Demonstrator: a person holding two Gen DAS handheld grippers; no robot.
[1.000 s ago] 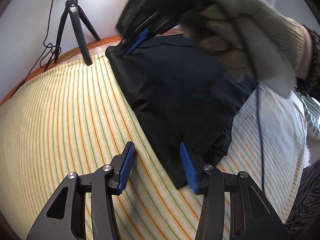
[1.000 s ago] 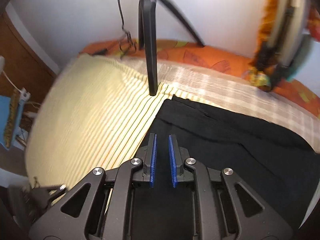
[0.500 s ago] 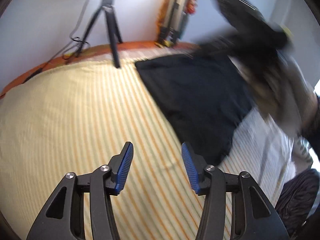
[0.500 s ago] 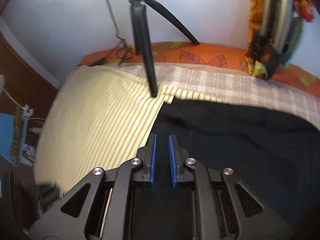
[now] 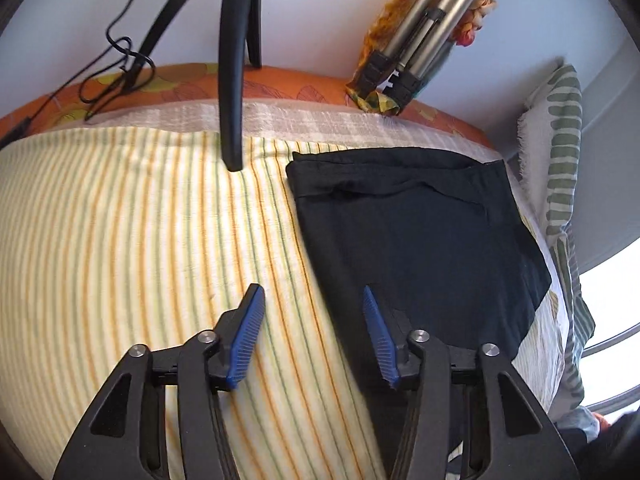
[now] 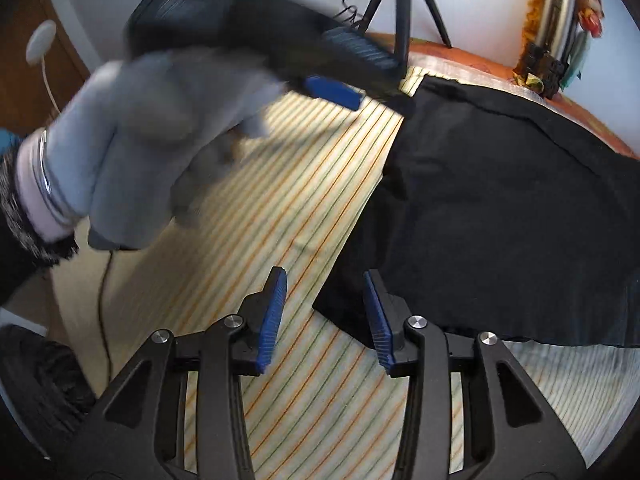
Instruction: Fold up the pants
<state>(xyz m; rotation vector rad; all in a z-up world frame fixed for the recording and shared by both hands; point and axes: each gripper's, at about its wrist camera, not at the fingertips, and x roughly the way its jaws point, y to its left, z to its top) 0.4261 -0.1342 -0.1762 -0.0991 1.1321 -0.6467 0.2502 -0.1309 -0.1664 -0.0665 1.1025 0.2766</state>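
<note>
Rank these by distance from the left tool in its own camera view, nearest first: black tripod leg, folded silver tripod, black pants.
From the left tool:
1. Black pants, just ahead on the right, edge by the right finger.
2. Black tripod leg, farther ahead, slightly left, standing on the striped sheet.
3. Folded silver tripod, farthest, against the back wall, right.

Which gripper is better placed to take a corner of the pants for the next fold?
Probably the right gripper: its open fingers straddle the near corner of the black pants. The left gripper, also open, sits over the long side edge instead.
</note>
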